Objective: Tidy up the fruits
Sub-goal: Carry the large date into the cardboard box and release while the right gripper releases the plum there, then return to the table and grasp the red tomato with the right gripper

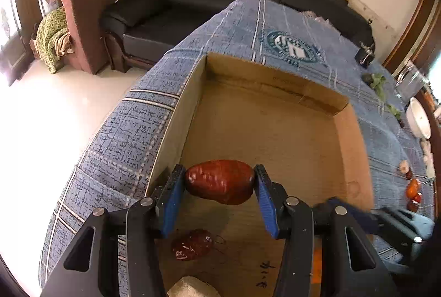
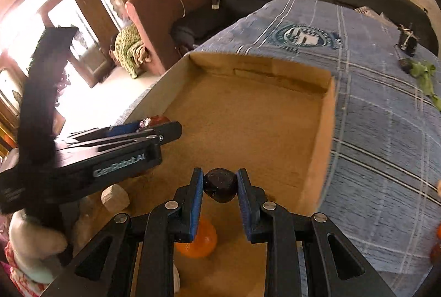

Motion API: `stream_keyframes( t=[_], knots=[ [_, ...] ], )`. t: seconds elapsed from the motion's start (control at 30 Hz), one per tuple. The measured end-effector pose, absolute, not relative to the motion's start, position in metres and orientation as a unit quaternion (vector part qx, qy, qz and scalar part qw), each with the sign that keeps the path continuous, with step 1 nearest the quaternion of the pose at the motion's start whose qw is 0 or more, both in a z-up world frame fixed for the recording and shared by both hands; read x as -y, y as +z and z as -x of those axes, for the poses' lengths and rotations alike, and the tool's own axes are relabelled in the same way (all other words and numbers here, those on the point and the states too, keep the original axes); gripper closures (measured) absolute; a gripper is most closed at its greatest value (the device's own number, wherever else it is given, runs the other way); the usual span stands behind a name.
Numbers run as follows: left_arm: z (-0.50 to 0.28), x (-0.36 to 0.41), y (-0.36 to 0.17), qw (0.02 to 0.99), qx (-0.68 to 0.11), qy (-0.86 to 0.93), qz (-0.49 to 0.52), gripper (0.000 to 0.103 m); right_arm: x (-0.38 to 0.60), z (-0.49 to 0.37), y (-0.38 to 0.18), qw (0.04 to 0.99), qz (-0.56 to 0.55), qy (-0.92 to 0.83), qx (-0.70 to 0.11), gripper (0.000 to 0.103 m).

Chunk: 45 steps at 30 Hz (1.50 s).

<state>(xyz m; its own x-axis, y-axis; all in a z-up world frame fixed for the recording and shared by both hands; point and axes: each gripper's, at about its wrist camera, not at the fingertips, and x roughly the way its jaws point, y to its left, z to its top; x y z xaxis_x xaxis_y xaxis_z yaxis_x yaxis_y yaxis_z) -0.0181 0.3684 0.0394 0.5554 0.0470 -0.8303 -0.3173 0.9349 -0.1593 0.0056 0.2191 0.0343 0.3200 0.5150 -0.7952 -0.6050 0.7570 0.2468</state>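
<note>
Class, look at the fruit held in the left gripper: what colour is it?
Dark reddish-brown, glossy. The fruit shows best in the left wrist view, clamped in the left gripper.

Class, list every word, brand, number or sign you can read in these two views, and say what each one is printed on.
"GenRobot.AI": on the side of the left gripper, as the right wrist view shows it.
Emblem on the blue tablecloth: lettering too small to read.
Dark handwritten marks on the cardboard box floor: illegible.
</note>
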Motion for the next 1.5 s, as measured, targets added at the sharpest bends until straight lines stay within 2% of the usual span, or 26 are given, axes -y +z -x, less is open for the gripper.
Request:
stream_keyframes(
  t=[0.23,0.37,0.43,0.5,0.6,0.8,1.03,1.3,1.5],
  knots=[
    [0.045,-0.368,0.067,0.887,-0.416,0.113,0.164,0.051,-0.222,-0.003,0.038,0.817,0.064,0.35,-0.454,0.075],
    [0.067,-0.361,0.087,0.899,-0.384,0.134,0.162,0.041,-0.213,0.005,0.049,0.823,0.053,0.352,-0.443,0.07],
    [0.078,-0.356,0.095,0.903,-0.372,0.147,0.159,0.034,-0.203,0.01,0.057,0.828,0.045,0.351,-0.434,0.066],
    [0.092,-0.349,0.104,0.906,-0.36,0.162,0.153,0.022,-0.193,0.017,0.063,0.834,0.037,0.347,-0.427,0.062],
    [0.107,-0.336,0.113,0.908,-0.349,0.182,0.147,0.015,-0.173,0.027,0.072,0.84,0.016,0.343,-0.419,0.06],
    [0.133,-0.302,0.127,0.918,-0.329,0.175,0.138,0.014,-0.128,0.042,0.079,0.856,-0.023,0.317,-0.407,0.05],
    [0.14,-0.259,0.147,0.932,-0.306,0.171,0.088,0.014,-0.072,0.051,0.077,0.862,-0.08,0.283,-0.412,0.047],
    [0.136,-0.226,0.145,0.936,-0.315,0.147,0.061,0.015,-0.035,0.056,0.077,0.867,-0.108,0.264,-0.409,0.042],
    [0.13,-0.207,0.14,0.936,-0.322,0.134,0.045,0.015,-0.019,0.058,0.072,0.868,-0.115,0.258,-0.409,0.041]
  ],
)
